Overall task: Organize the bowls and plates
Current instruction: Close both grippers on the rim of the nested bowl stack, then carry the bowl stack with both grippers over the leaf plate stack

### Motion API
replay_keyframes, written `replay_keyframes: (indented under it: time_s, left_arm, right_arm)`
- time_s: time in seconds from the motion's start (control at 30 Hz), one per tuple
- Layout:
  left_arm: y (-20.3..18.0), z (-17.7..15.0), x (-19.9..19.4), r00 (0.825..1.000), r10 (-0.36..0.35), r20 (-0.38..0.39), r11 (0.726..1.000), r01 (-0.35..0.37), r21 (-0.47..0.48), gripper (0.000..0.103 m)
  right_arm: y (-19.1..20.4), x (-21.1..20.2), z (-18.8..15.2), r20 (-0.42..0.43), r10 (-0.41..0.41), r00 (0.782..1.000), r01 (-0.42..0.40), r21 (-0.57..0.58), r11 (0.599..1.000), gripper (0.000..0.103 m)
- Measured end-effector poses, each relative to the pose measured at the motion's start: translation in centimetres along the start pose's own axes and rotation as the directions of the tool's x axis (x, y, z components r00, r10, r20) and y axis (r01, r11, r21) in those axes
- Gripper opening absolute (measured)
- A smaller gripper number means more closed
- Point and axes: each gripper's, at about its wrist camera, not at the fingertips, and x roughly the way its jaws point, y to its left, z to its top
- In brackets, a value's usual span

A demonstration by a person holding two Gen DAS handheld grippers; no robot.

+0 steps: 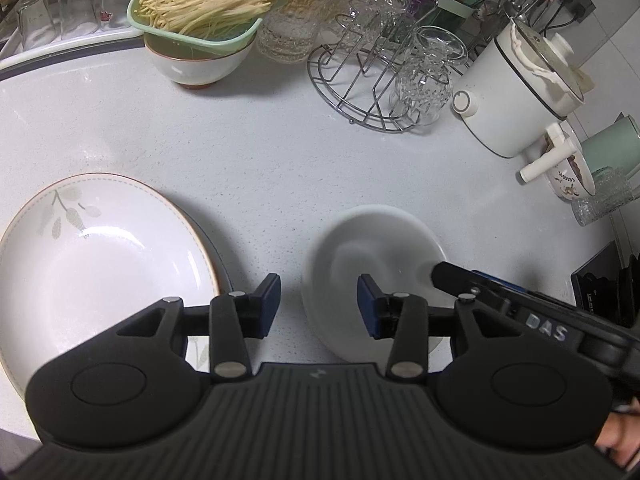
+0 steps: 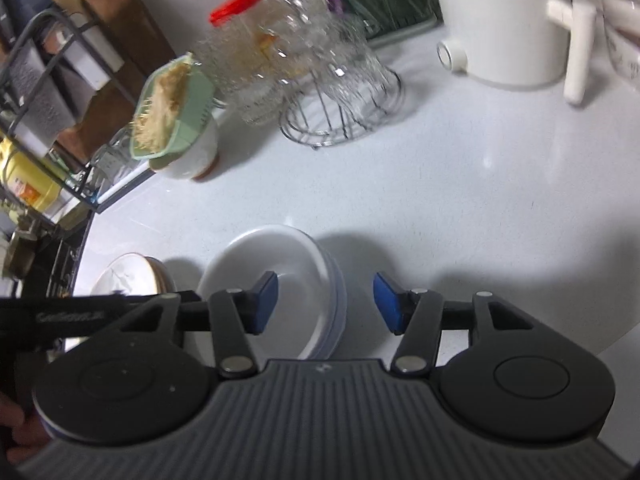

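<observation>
1. Left wrist view: a plain white bowl [image 1: 372,264] is seen on the white countertop [image 1: 248,152], with no pattern on it; in the right wrist view the bowl [image 2: 280,280] appears stacked on at least one more, as further rims show at its right edge.
2. Left of the white bowl, well apart from it, a large plate [image 1: 100,268] is seen, white with a brown rim line and a pale leaf print; a darker rim shows beneath its right edge.
3. The left gripper [image 1: 318,306] is held with its blue-padded fingers [image 1: 268,304] wide apart; nothing is clasped, and the gap lies over bare countertop between the plate and the white bowl.
4. The right gripper [image 2: 326,302] is likewise spread wide; its left pad [image 2: 264,300] is seen over the bowl's hollow and the other pad outside the rim, though contact cannot be judged. Nothing is clamped.
5. Behind the white bowl, a wire glass rack [image 1: 360,80] with upturned glasses is seen, and to the rack's right a white electric pot [image 1: 516,92].
6. Left of the rack, a green strainer of enoki mushrooms [image 1: 200,4] is set on a footed bowl [image 1: 196,64].
</observation>
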Motion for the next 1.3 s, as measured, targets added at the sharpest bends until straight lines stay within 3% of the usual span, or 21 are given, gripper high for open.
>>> replay_keyframes:
  time_s: [0.2,0.33,0.6,0.87,1.3]
  left_arm:
    - [0.0,0.1,0.8,1.0,-0.011,-0.016,1.0,0.011,-0.003,0.048]
    - [-0.1,0.2,0.9,1.0,-0.009,-0.024,1.0,0.009,-0.003,0.048]
    - [-0.3,0.6,1.6,0.998,-0.022,-0.053,1.0,0.022,-0.002,0.05]
    - [-1.1,0.1,3.4,0.994,-0.056,-0.093,0.997,0.06,0.041,0.055]
    - [-1.3,-1.0,7.2,0.976,-0.104,-0.191,0.994,0.108,0.006,0.054]
  right_arm:
    - [-1.4,2.9,-0.2,-0.067,0.047,0.997,-0.038,0.131,0.991,0.053]
    - [-1.4,3.9,-0.5,-0.086,0.042,0.995,-0.029,0.153,0.988,0.049]
    - [-1.9,4.7,-1.2,-0.116,0.078,0.99,-0.048,0.244,0.969,0.028]
    - [-3.0,3.6,-1.5,-0.102,0.048,0.994,-0.019,0.271,0.962,0.024]
    - [-4.4,2.0,-2.7,-0.079,0.003,0.997,0.021,0.298,0.954,0.023]
